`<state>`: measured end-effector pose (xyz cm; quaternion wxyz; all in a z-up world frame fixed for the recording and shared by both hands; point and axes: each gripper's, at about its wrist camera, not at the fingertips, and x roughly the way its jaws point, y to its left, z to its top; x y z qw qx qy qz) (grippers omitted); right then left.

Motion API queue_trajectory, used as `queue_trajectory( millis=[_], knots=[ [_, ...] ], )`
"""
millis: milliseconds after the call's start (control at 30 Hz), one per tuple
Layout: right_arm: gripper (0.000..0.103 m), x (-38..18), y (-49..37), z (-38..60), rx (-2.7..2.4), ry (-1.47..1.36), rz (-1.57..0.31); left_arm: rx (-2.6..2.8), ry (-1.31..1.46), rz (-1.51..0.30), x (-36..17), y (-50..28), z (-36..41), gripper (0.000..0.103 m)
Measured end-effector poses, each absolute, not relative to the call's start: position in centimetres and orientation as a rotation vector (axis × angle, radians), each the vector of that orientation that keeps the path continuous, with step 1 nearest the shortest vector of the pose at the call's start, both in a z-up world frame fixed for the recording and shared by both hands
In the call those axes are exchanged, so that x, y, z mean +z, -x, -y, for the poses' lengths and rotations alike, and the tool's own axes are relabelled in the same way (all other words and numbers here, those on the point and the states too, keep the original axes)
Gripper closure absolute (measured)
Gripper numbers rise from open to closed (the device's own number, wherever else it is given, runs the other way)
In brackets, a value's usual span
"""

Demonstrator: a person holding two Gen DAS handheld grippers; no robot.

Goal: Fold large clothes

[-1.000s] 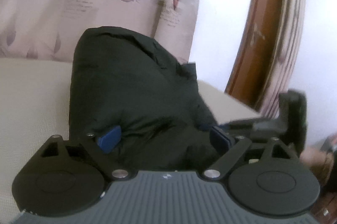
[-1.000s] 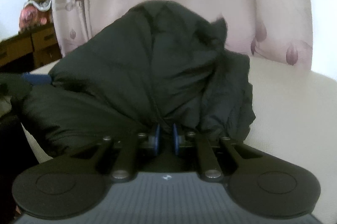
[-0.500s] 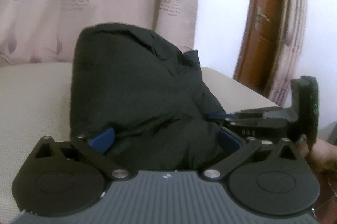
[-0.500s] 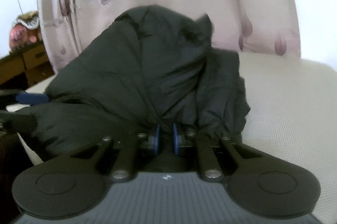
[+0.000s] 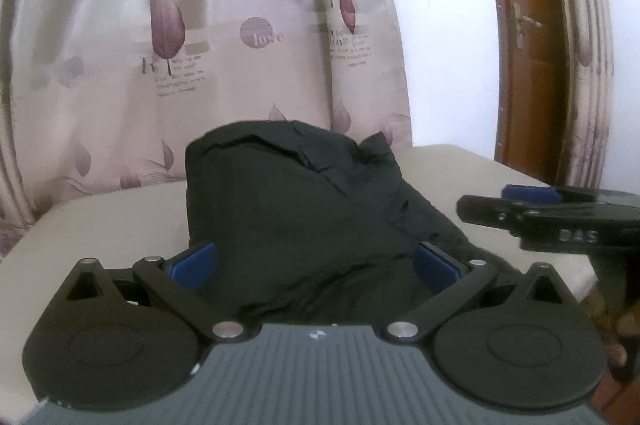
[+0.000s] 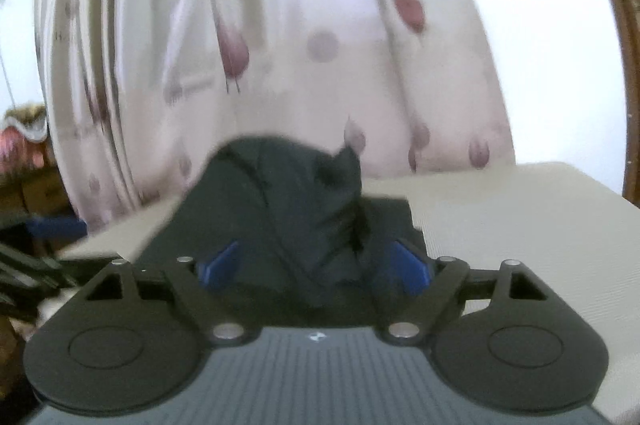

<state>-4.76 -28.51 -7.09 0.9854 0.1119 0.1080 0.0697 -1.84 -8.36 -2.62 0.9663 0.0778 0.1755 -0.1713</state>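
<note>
A dark, bulky garment (image 5: 288, 209) lies in a folded heap on a cream padded surface (image 5: 108, 221). My left gripper (image 5: 314, 263) is open, its blue pads (image 5: 194, 259) spread wide at the garment's near edge. The right gripper shows from the side at the right of the left wrist view (image 5: 532, 203). In the right wrist view the same garment (image 6: 292, 209) lies ahead, and my right gripper (image 6: 316, 265) is open with its blue pads (image 6: 412, 267) apart, holding nothing.
A patterned cream curtain (image 5: 208, 37) hangs behind the surface. A brown wooden door (image 5: 528, 37) stands at the right. Wooden furniture (image 6: 24, 181) sits at the left of the right wrist view. The cream surface's edge (image 6: 520, 209) runs to the right.
The right gripper, shut on the garment's edge before, has opened and drawn back. Both views have tilted up and pulled away, so the garment looks smaller and lower.
</note>
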Motion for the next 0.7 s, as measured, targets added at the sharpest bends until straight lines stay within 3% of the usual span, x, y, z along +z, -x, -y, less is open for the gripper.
queue_trajectory(
  millis=[133,700],
  knots=[
    [0.008,-6.3,6.2,27.2,0.129,-0.229,-0.189,-0.34,-0.156,-0.308,-1.8,3.0,8.6,0.0],
    [0.001,-6.2,6.5,26.0,0.104,-0.223,-0.226,-0.25,-0.138,-0.333,-1.1,2.1,7.8,0.0]
  ],
)
